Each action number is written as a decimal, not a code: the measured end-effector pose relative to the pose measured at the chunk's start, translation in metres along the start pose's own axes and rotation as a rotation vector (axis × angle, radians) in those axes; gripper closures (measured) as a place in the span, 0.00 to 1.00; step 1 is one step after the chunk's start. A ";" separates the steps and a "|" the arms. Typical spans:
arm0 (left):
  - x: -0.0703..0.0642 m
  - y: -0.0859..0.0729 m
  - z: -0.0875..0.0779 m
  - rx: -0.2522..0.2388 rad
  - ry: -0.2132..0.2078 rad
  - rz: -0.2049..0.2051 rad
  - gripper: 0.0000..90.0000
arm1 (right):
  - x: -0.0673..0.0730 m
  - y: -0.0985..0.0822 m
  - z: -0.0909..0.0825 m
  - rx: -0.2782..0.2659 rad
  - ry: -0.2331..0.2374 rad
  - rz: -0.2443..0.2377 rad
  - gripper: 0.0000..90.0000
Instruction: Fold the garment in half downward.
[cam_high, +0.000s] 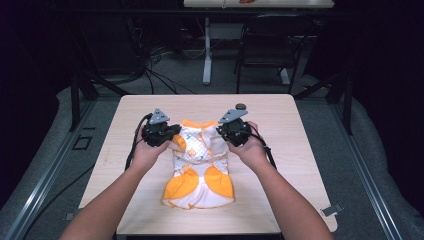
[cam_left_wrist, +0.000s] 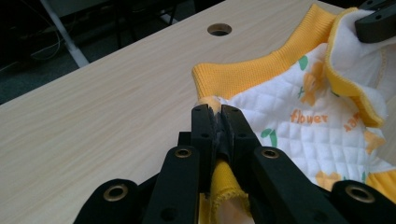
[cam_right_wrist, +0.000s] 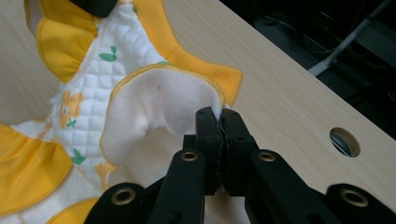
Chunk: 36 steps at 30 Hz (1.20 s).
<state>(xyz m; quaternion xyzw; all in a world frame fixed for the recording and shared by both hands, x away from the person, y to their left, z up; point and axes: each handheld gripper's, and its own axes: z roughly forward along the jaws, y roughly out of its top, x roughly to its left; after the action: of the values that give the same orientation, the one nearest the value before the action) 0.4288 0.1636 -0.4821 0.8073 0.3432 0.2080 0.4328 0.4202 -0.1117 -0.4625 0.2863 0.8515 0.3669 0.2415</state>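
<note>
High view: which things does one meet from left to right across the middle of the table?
Left hand → left gripper → baby garment → right gripper → right hand.

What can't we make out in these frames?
- Pinched cloth of the garment: left gripper view and right gripper view, hidden between the shut left tongs and right tongs.
- Both tongs' tips: high view, covered by the gripper bodies.
- Printed word beside "flower": left gripper view, folded and blurred.
- Table hole: high view, too small.
</note>
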 end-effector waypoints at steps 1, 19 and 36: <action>-0.003 -0.004 -0.002 0.002 -0.009 0.005 0.94 | 0.003 -0.004 -0.002 0.012 0.005 -0.015 0.97; -0.019 -0.029 -0.016 0.032 -0.057 0.012 0.94 | 0.030 -0.026 -0.010 0.042 0.061 -0.064 0.97; -0.028 -0.058 -0.016 0.067 -0.089 0.012 0.94 | 0.043 -0.045 -0.010 0.056 0.110 -0.035 0.97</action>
<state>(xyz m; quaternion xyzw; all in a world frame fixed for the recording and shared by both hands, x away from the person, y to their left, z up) 0.3779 0.1753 -0.5235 0.8317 0.3256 0.1631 0.4191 0.3691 -0.1136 -0.4996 0.2576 0.8784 0.3536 0.1927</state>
